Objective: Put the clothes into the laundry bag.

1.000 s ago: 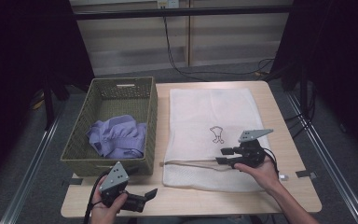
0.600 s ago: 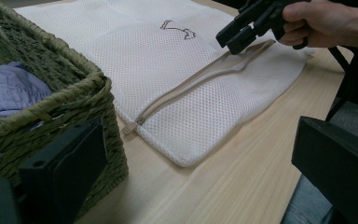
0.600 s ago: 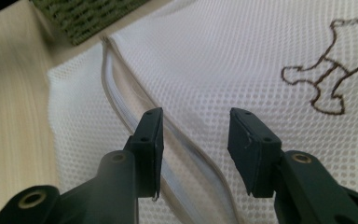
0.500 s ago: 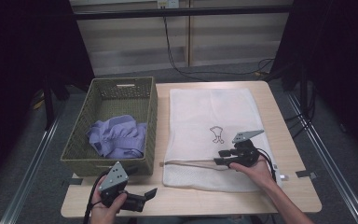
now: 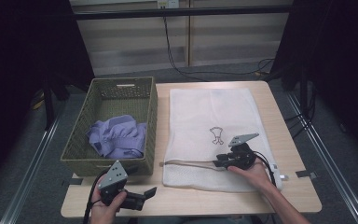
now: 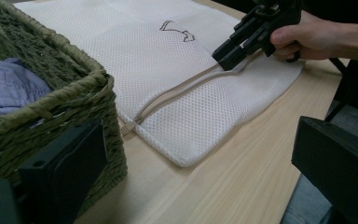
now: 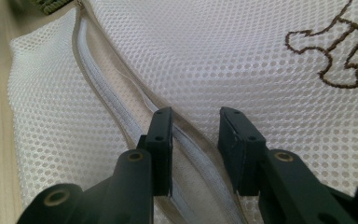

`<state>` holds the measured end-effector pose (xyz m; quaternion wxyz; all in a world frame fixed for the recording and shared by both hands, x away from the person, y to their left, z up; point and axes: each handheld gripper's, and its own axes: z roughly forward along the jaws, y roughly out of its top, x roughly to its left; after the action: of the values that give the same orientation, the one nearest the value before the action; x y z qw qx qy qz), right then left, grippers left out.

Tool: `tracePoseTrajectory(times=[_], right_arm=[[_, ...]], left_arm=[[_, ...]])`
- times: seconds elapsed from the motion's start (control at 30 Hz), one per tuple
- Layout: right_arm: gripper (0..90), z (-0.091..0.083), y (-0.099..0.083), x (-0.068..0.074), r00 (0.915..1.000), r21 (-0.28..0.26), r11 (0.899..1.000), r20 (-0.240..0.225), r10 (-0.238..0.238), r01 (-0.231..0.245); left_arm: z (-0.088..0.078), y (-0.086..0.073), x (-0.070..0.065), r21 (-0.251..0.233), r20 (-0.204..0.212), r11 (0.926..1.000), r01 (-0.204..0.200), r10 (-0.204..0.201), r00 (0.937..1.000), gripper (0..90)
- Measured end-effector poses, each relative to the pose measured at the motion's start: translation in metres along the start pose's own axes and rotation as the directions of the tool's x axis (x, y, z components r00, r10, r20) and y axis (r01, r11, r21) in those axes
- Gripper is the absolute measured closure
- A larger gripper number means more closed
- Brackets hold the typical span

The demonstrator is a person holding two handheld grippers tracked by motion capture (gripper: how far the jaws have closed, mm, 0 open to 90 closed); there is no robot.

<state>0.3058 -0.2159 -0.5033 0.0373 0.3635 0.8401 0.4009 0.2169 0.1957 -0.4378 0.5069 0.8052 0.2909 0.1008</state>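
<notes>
A white mesh laundry bag [image 5: 209, 116] lies flat on the wooden table, its zipper [image 5: 186, 163] open along the near edge. My right gripper [image 5: 216, 162] rests low on the bag at the zipper opening. In the right gripper view its jaws [image 7: 196, 116] have just been closing and straddle the upper zipper edge [image 7: 186, 140], with a gap still showing on both sides. My left gripper [image 5: 147, 195] is held at the table's front left corner, jaws wide apart [image 6: 200, 154] with nothing between them. It faces the bag [image 6: 168, 60] and the right gripper [image 6: 226, 55].
A green woven basket [image 5: 151, 116] stands left of the bag with a crumpled purple shirt [image 5: 119, 137] inside; its corner [image 6: 65, 93] is close to my left gripper. A brown emblem [image 5: 216, 135] marks the bag. Bare wood runs along the table's front edge [image 5: 214, 200].
My right gripper has sunk onto the bag at the zipper and its jaws have narrowed around the zipper edge. The left gripper has stayed where it was.
</notes>
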Motion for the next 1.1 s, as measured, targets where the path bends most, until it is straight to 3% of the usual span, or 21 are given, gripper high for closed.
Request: tracePoseTrajectory(times=[0.13,0.27,0.4,0.5,0.67,0.8,1.1], right_arm=[[68.9,0.002,-0.001,0.000,0.9998,-0.013,1.000,0.010,-0.017,0.017],[76.9,0.000,-0.007,-0.010,0.9992,-0.055,0.998,-0.034,0.020,-0.022],[83.4,0.001,-0.003,-0.003,0.9996,-0.027,1.000,0.028,-0.011,0.012],[88.3,0.002,-0.002,-0.003,0.9995,-0.024,1.000,0.033,0.001,0.000],[89.2,0.002,0.000,-0.001,0.9991,-0.012,1.000,0.042,-0.011,0.011],[89.7,0.000,0.000,-0.005,0.9994,-0.026,0.999,0.018,0.028,-0.028],[89.8,-0.007,0.003,-0.006,0.9988,-0.067,0.997,0.003,0.048,-0.048]], left_arm=[[0.000,0.000,0.001,-0.001,0.000,1.0000,0.000,0.000,1.0000,3.0],[0.000,0.001,0.000,0.004,-0.002,0.9999,-0.010,0.010,0.9999,3.0],[0.001,0.001,0.000,0.010,-0.004,0.9998,-0.018,0.018,0.9998,3.0],[0.001,0.001,-0.001,0.009,-0.005,0.9998,-0.017,0.017,0.9998,3.0],[0.000,0.001,-0.002,0.002,-0.006,0.9998,-0.019,0.019,0.9998,3.0],[0.000,0.001,-0.002,0.003,-0.004,0.9997,-0.023,0.023,0.9997,3.0],[0.001,0.001,-0.005,0.019,-0.002,0.9989,-0.044,0.044,0.9990,3.0]])
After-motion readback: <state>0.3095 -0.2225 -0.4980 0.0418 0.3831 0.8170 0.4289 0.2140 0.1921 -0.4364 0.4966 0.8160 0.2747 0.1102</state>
